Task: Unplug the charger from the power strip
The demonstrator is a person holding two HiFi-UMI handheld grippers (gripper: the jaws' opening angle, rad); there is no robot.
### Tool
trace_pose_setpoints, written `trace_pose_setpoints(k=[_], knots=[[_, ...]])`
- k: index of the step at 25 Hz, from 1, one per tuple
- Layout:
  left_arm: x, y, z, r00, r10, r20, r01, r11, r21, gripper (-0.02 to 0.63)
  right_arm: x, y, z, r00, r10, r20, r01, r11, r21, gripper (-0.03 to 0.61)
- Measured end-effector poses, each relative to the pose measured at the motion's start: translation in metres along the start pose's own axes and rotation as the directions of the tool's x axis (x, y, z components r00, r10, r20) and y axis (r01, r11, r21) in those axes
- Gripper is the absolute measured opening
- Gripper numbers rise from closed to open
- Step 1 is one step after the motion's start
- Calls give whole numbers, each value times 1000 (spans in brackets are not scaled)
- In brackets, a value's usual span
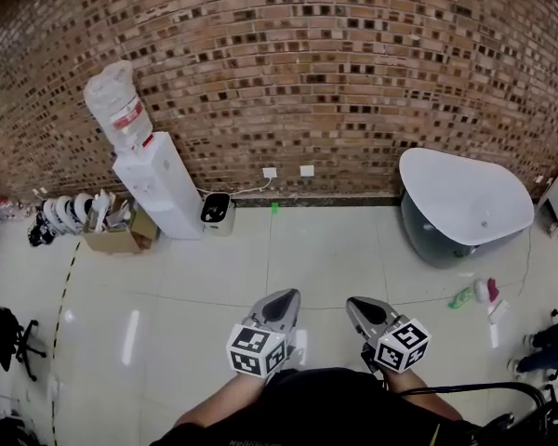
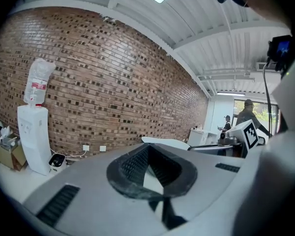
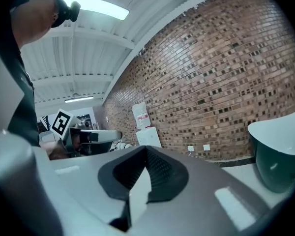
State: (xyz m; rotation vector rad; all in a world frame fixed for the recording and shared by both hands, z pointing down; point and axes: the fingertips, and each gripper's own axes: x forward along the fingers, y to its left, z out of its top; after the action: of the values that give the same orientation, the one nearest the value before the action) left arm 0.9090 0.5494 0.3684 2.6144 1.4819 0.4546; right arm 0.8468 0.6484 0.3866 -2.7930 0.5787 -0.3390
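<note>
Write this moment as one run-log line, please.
left tool: shut, empty | right tool: shut, empty | power strip, charger: not in view | task: not started

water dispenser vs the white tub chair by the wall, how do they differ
The water dispenser is tall and narrow; the tub chair is low and wide. The water dispenser carries a bottle on top; the tub chair is an open shell. The water dispenser is white all over; the tub chair is white inside and dark grey outside. Both stand on the tiled floor near the brick wall.
</note>
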Motion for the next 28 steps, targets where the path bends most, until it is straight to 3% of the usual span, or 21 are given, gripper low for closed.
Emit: trace_pose_setpoints(k=[5,10,18,28], knots=[[-50,41,-1,990,136,40,-135,991,-10,6,46,44,-14,988,148,-35,-150,988,-29,3],[-113,73,-8,946,314,86,-309,949,-71,6,87,91,-25,945,312,-99,-317,947,-48,3],[-185,65,-28,830,548,106,-528,832,-169,6,94,156,-42,813,540,-216,-563,825,-57,3],[-233,10,-56,699,713,62,-685,691,-230,6,57,187,-58,667,689,-285,-719,695,-4,3]])
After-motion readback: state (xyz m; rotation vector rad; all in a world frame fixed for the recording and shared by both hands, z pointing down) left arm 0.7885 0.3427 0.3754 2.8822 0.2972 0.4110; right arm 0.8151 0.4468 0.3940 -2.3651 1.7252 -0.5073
